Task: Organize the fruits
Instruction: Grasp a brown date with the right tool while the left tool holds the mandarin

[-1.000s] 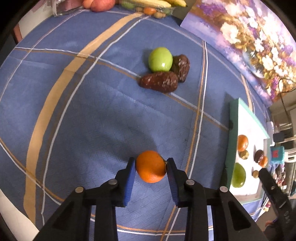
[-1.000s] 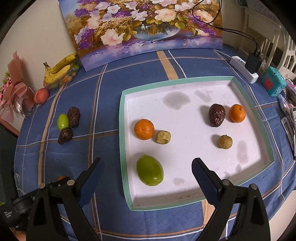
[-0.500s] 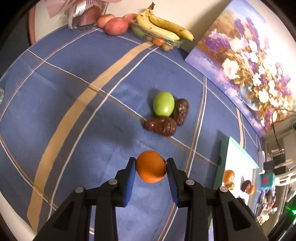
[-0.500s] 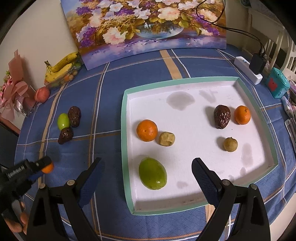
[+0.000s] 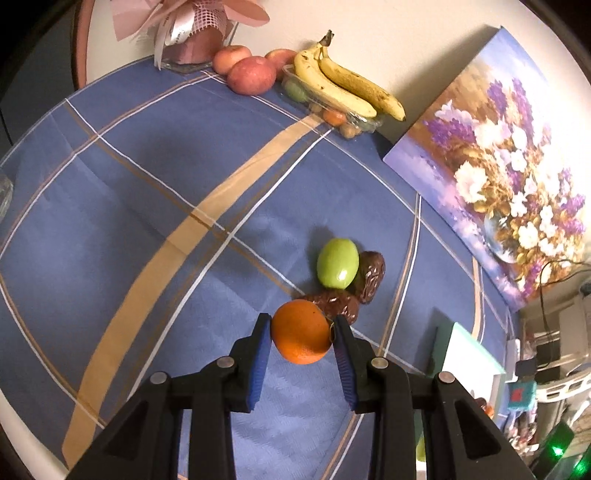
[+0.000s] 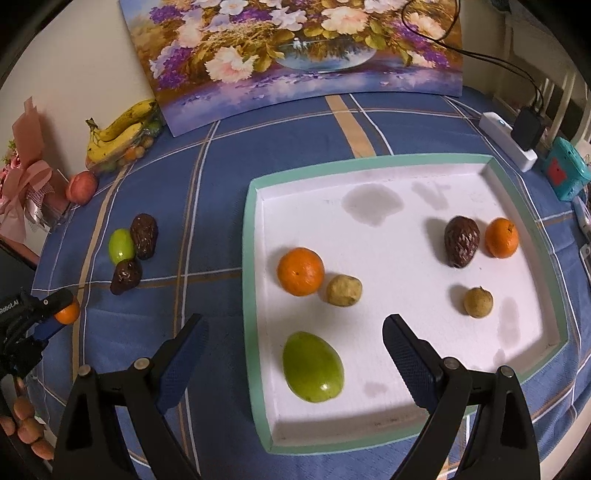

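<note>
My left gripper (image 5: 301,334) is shut on a small orange (image 5: 301,331) and holds it above the blue cloth. Just beyond it lie a green fruit (image 5: 337,263) and two dark wrinkled fruits (image 5: 371,275). From the right wrist view that same orange (image 6: 67,312) shows at the far left, pinched in the left gripper. My right gripper (image 6: 291,349) hangs open over the near left corner of the white tray (image 6: 255,236), above a large green fruit (image 6: 312,365). The tray also holds two oranges (image 6: 300,271), a dark fruit (image 6: 461,242) and two small tan fruits (image 6: 343,290).
Bananas (image 5: 343,85) on a clear punnet, red apples (image 5: 251,74) and a pink wrapped gift (image 5: 192,33) line the far wall. A flower painting (image 6: 295,51) leans behind the tray. A white power strip (image 6: 508,138) and teal gadget (image 6: 563,170) sit at the right.
The left gripper has risen and tilted up with the orange held, so the bananas and apples came into its view. The right gripper has stayed put over the tray.
</note>
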### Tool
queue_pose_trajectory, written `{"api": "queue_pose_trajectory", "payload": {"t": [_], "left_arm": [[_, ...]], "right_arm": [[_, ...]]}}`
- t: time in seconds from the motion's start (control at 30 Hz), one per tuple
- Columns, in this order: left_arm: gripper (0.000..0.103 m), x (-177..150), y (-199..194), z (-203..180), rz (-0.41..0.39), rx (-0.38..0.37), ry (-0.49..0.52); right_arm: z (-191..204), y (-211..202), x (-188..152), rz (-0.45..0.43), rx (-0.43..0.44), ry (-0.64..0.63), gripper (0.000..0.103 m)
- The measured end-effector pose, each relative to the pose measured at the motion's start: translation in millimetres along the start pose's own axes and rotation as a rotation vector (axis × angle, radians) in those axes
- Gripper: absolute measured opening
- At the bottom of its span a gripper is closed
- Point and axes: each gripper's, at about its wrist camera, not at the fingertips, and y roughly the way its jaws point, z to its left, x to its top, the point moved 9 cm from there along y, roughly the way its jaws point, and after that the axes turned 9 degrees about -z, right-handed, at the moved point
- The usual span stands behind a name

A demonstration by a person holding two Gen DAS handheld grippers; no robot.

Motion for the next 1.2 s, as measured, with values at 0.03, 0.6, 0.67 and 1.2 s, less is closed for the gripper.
{"api": "queue_pose_trajectory", "payload": {"t": [0.03, 0.6, 0.67, 1.2], "left_arm": [[0.035, 1, 0, 0, -0.002, 0.002, -0.001], [0.035, 30, 19, 32, -0.009, 0.04, -0.057], [0.035, 33, 22, 41, -0.009, 0.064, -0.057], [0.035, 43, 30, 82, -0.017, 0.108, -0.135]], "right_arm": [[3, 1, 2, -0.005, 0.004, -0.009, 0.095], [94, 29, 28, -0.015, 0.058, -0.251, 0.094], [106, 33, 29, -0.013, 0.064, -0.284, 0.094], [184, 68, 6, 0.026, 0.118, -0.472, 0.094]]}}
